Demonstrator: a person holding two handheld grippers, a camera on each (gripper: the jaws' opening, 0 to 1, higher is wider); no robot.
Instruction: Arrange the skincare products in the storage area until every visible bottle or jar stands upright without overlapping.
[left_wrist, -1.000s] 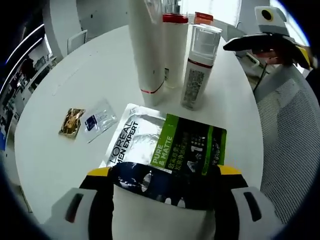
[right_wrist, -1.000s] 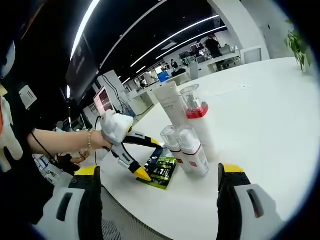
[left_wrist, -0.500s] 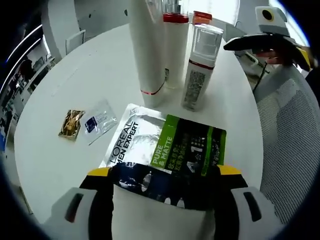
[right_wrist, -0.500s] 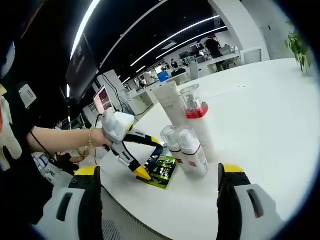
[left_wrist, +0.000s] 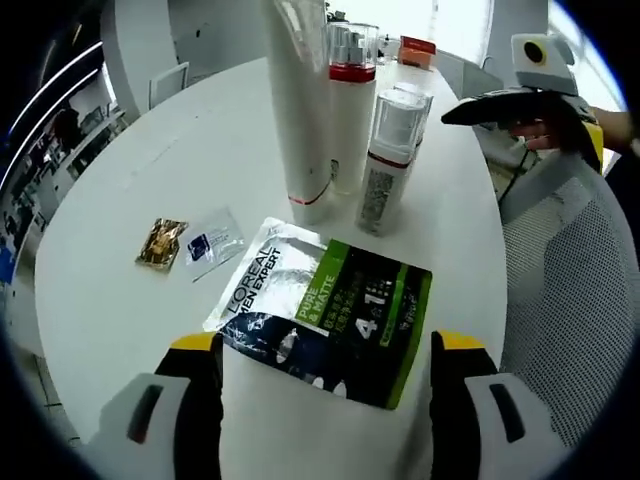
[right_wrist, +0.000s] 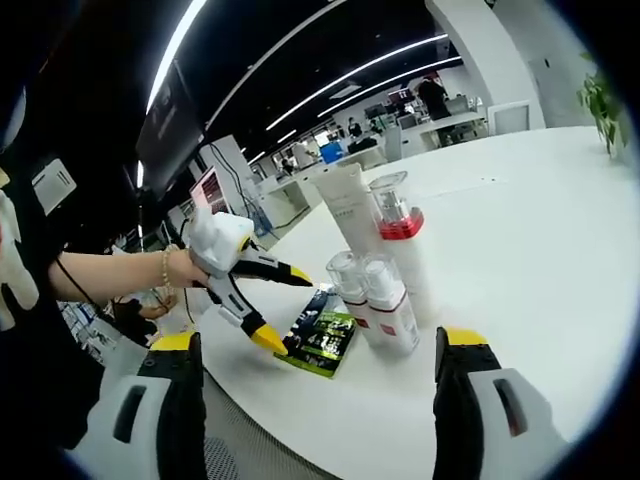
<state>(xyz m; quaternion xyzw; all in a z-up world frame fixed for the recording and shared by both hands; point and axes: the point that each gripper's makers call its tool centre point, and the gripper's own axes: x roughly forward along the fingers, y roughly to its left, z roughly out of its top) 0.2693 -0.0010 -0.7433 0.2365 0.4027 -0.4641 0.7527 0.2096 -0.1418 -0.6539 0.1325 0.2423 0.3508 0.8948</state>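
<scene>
left gripper (right_wrist: 268, 308) has let go of the sachet (left_wrist: 325, 310) and pulled back, fingers apart.

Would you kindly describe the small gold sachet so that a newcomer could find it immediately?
Start at the round white table and find the cluster of upright bottles. Nearer the left tool lies the flat green-and-silver pouch; beside it lie two small packets. The gold sachet is the outer one, shiny and brownish, unlike its clear, blue-labelled neighbour.
</scene>
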